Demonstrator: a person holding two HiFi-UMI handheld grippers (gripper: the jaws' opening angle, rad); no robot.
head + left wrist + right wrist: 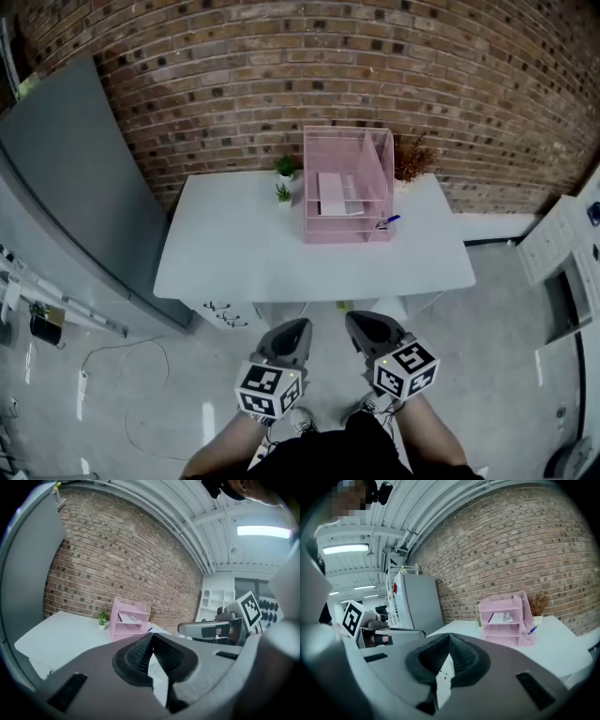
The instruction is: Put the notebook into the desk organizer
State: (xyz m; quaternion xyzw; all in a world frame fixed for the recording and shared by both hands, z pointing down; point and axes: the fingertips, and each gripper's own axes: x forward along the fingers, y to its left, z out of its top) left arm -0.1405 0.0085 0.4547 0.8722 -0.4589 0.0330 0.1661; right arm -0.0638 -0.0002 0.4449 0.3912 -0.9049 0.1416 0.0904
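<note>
A white rectangular table [234, 253] stands against a red-brown brick wall [281, 75]. Near its back edge sits a small green potted plant [286, 167], with a second green sprig in a white pot [282, 193] just in front. A dry brown bushy plant [411, 159] is at the back right, and a blue pen [388, 222] lies further forward. A tall grey flat panel [75, 187] stands to the left.

- We are seeing the desk organizer [373, 169], ahead of the left gripper [151, 638], looking like matt pink mesh.
- We are seeing a smooth white table [234, 253] beneath it.
- We are facing a rough brick wall [281, 75] beyond.
- We are noticing that gripper's ribbed dark pads [139, 656], set in matt grey plastic.
</note>
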